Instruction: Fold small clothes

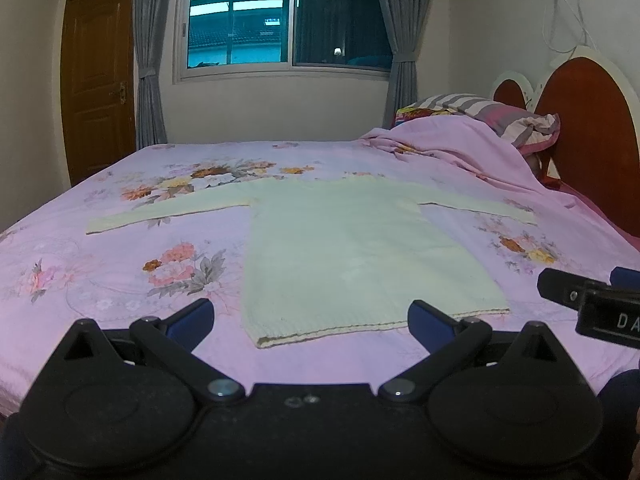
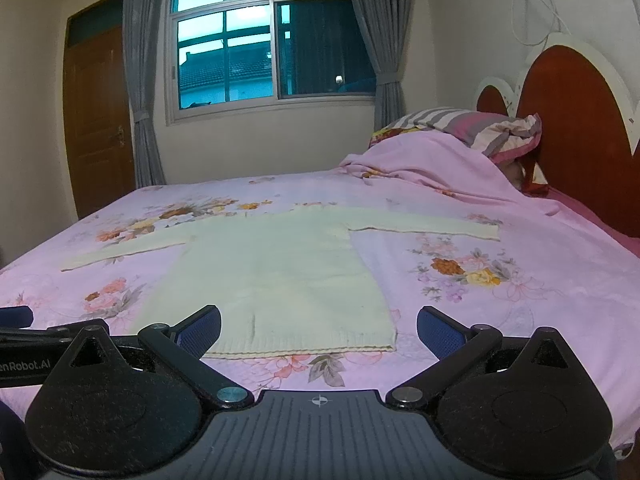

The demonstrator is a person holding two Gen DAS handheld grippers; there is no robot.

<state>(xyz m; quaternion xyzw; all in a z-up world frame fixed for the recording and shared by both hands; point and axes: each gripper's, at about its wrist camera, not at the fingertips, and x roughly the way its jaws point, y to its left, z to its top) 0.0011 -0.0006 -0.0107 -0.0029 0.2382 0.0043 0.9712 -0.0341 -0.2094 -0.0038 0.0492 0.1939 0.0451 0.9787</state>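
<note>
Dim indoor light, bluish dusk through window (image 1: 280,20), fisheye-curved edges, dark corners

open bedspread (image 1: 120,280) around sweater (image 1: 352,252), heaped blanket (image 1: 460,148) maybe blocking headboard side

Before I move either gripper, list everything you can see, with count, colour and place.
sweater: one, pale cream, flat on the bed, sleeves spread out
bedspread: one, pink floral, covers the bed
blanket: one, pink, bunched over the pillows
pillow: at least one, striped, at the headboard
headboard: one, red-brown with white trim, right
window: one, far wall
curtains: two, grey, beside the window
door: one, brown, left
cable: one, white, right wall
left gripper: open, near the hem
right gripper: open, near the hem
</note>
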